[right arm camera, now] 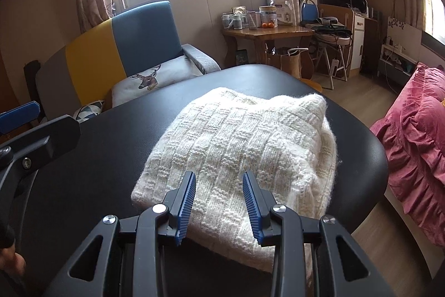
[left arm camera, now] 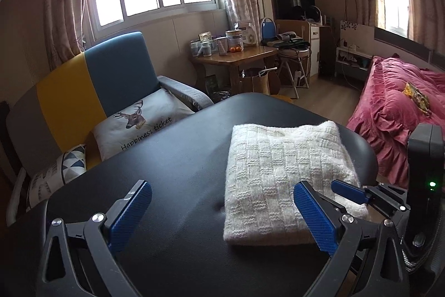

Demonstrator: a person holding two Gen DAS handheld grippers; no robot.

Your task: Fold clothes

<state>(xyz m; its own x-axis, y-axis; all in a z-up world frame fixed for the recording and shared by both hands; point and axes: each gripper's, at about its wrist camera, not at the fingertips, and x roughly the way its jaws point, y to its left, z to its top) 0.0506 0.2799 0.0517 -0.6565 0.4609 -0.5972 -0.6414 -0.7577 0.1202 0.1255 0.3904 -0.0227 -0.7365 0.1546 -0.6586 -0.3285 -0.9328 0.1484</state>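
Bedroom with black table, sofa, pink bed. Left wrist view: left gripper fingers spread wide, empty, above the tabletop; folded white knit sweater lying flat toward the table's right. Right wrist view: right gripper fingers parted, grasping nothing, over the sweater's near edge.

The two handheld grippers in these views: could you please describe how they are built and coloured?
Both the left gripper and the right gripper have matte black frames with triangular cut-outs and round silver pivot bolts. Their jaws carry blue pads with a fine ribbed texture. A small green light glows on the black body beside the right gripper. No cables or sleeves are visible.
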